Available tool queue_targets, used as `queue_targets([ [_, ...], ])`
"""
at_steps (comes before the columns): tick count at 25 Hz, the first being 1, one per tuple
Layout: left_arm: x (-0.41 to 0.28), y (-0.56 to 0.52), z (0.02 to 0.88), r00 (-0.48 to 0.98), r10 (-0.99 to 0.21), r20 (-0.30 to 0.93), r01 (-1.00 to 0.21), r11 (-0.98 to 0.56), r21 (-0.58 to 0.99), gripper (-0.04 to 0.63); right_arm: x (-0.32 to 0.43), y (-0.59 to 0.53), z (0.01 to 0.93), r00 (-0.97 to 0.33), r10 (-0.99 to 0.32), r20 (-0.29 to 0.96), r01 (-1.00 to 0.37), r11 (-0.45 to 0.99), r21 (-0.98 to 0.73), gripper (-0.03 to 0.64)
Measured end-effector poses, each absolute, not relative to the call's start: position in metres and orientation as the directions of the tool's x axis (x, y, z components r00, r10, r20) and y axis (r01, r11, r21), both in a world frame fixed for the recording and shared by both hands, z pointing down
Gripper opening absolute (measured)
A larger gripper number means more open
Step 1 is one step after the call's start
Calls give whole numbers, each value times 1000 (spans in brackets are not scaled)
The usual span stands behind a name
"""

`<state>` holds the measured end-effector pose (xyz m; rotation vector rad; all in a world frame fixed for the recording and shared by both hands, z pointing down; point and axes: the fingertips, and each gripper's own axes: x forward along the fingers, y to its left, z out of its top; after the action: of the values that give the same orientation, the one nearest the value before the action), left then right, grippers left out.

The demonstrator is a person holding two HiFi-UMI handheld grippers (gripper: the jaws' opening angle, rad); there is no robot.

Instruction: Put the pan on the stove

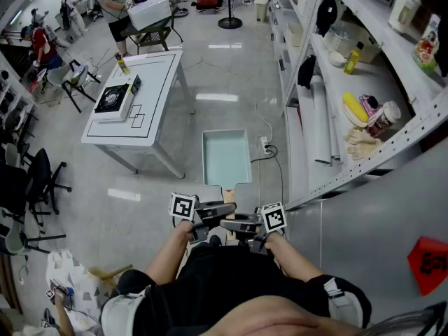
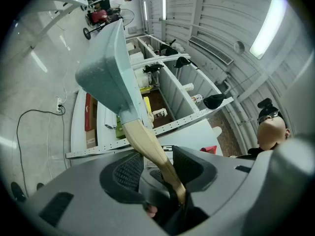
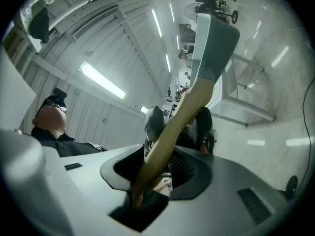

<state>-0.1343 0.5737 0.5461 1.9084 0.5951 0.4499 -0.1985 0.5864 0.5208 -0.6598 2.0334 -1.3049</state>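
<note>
Two grippers meet on one wooden handle (image 1: pixel 229 194), the left gripper (image 1: pixel 225 207) reaching in from one side and the right gripper (image 1: pixel 227 224) from the other, close in front of the person's body. The left gripper view shows that gripper (image 2: pixel 160 161) with its jaws a fair way apart but closed on the handle (image 2: pixel 147 144), which runs between the two ribbed pads and ends deep in the throat. In the right gripper view, that gripper (image 3: pixel 160 166) likewise has its jaws set fairly wide and closed on the handle (image 3: pixel 182 117), which slants up between them. The pan (image 1: pixel 225 156) is a pale blue rectangular one, carried in the air over the grey floor (image 1: pixel 224 68), off the white desk (image 1: pixel 157 82) and near its right-hand corner as the head view frames it; the gripper views show its underside (image 2: pixel 106 77) and its edge (image 3: pixel 211 43). A black-topped stove (image 1: pixel 113 98) sits on the desk's left part, well apart from the pan, and a yellow bottle (image 1: pixel 122 64) stands near the desk's far left corner. A power strip (image 1: pixel 264 145) with a trailing cable lies on the floor to the right of the desk, just beyond the pan. Farther right of the desk runs a white shelf rack (image 1: pixel 364 163) holding assorted goods.
</note>
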Motion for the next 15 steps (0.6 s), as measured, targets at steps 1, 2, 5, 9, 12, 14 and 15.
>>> queue_targets([
  [1, -138, 574, 551, 810, 583, 58, 179, -341, 923, 199, -201, 589, 522, -683, -694, -230, -74, 378, -923, 161],
  [2, -142, 575, 554, 813, 578, 73, 162, -344, 925, 201, -203, 591, 522, -685, -693, -224, -72, 371, -926, 161],
  [5, -146, 577, 552, 813, 576, 80, 156, -349, 924, 201, -206, 592, 519, -691, -692, -209, -105, 383, -918, 160],
  [9, -144, 580, 539, 800, 596, 74, 209, -391, 896, 201, -209, 593, 515, -697, -685, -213, -127, 410, -903, 153],
  [12, -140, 579, 539, 808, 585, 68, 207, -390, 897, 201, -202, 594, 514, -694, -682, -230, -120, 425, -897, 154],
  [14, -139, 581, 541, 820, 570, 57, 187, -360, 914, 202, -198, 596, 513, -679, -688, -256, -88, 423, -902, 169],
  [15, -138, 582, 543, 825, 563, 55, 179, -352, 919, 202, -196, 598, 514, -672, -691, -265, -69, 416, -907, 167],
])
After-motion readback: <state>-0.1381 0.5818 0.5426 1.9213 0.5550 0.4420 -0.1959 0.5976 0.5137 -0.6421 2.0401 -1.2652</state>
